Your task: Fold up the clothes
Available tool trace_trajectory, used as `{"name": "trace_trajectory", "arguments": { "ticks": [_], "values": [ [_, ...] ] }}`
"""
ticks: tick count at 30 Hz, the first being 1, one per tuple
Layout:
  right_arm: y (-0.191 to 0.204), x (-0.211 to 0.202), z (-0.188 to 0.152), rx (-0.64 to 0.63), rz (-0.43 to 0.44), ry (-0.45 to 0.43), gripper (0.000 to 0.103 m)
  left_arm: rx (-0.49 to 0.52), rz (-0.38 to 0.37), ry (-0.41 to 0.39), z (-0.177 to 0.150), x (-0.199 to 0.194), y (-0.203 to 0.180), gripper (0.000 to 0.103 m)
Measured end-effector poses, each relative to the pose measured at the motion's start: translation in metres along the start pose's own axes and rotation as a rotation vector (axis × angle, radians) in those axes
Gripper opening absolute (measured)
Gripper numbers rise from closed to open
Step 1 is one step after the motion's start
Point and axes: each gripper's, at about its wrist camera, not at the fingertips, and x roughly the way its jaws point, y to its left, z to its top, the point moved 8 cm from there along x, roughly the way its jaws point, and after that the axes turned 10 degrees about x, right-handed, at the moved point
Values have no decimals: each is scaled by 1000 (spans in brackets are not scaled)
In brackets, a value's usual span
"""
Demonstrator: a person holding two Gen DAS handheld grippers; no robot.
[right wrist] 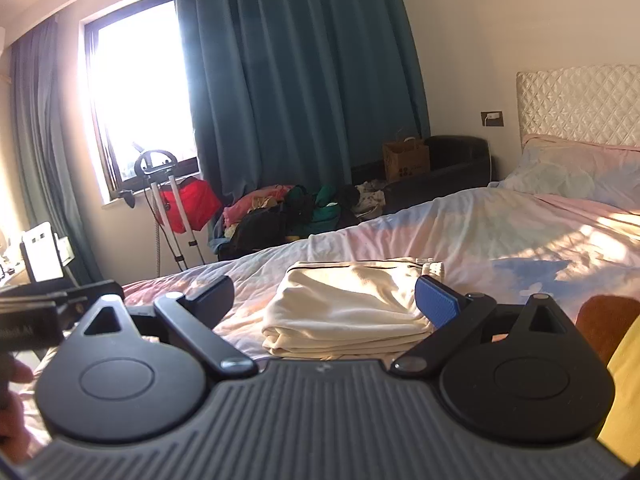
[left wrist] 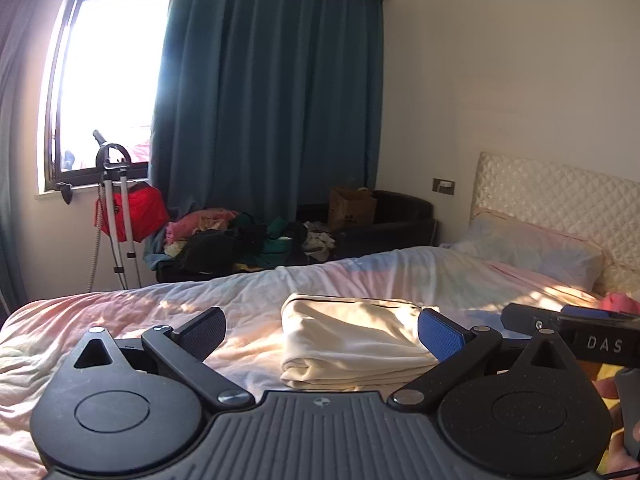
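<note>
Both my left claw point(left wrist: 322, 334) and right claw point(right wrist: 326, 300) hung wide open, gripping nothing, with the folded cream garment point(left wrist: 352, 344) mid-frame on the bed point(left wrist: 120, 320).

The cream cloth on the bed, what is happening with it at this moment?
A person is folding clothes with a gripper in each hand. The cream garment lies folded in a neat stack on the pastel bedsheet. The left gripper and the right gripper are both wide open and hold nothing; the garment only lies ahead of them. Unfolded clothes wait in a pile beyond the bed, below the blue curtain.
</note>
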Motion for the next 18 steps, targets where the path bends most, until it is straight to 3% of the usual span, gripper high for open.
{"name": "trace_trajectory", "arguments": {
  "ticks": [13, 18],
  "values": [
    [-1, 32, -67, -47, -31, 8, 99, 30, 31, 43, -55, 25, 8, 103],
    [7, 36, -77, -104, -68, -27, 99, 28, 45, 59, -71, 36, 12, 103]
  ]
}}
